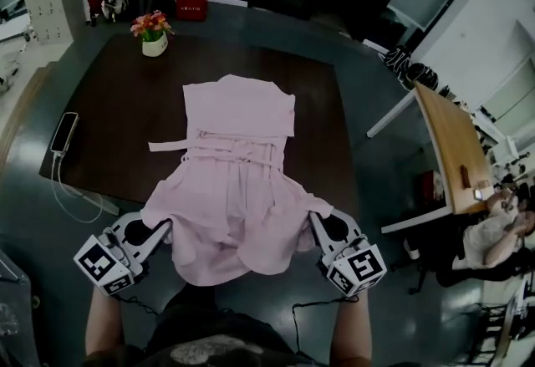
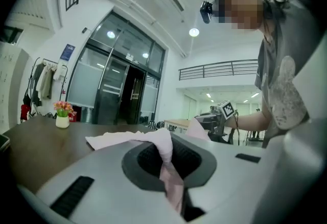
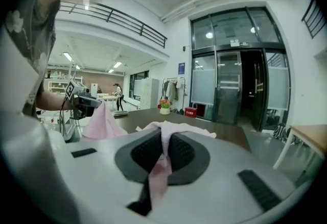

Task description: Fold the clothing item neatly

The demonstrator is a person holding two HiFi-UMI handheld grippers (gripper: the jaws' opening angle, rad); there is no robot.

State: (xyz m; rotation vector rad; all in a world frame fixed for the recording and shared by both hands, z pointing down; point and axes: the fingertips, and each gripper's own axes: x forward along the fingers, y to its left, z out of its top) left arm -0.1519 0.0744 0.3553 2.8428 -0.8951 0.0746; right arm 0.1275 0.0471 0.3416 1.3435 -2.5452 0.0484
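- Lower left of the frame: your left gripper (image 1: pixel 160 231) is pinching a hem corner of the pink dress (image 1: pixel 238 165), jaws pressed tight on cloth.
- Centre: it's lying spread on the dark table (image 1: pixel 109 123), hem lifting toward you. It's looking light and limp, so the corners are probably your best hold.
- Lower right: your right gripper (image 1: pixel 318 227) is clamping the opposite corner.

**Clearance, ref. pt = dress (image 1: pixel 238 181) on table (image 1: pixel 109 98)**
- L of dress: wide bare tabletop, open lane. Sash end (image 1: pixel 165 145) juts into it at waist lvl.
- Far L, at table edge: phone (image 1: pixel 64 132) w/ cable (image 1: pixel 55 171) hanging off the edge.
- Beyond dress, L corner: flower pot (image 1: pixel 154 38), upright, well apart from dress.
- Beyond dress, ctr/R: bare strip.
- R of dress: narrower bare strip to table edge. Wooden desk (image 1: pixel 451 148) well apart, across a floor gap.
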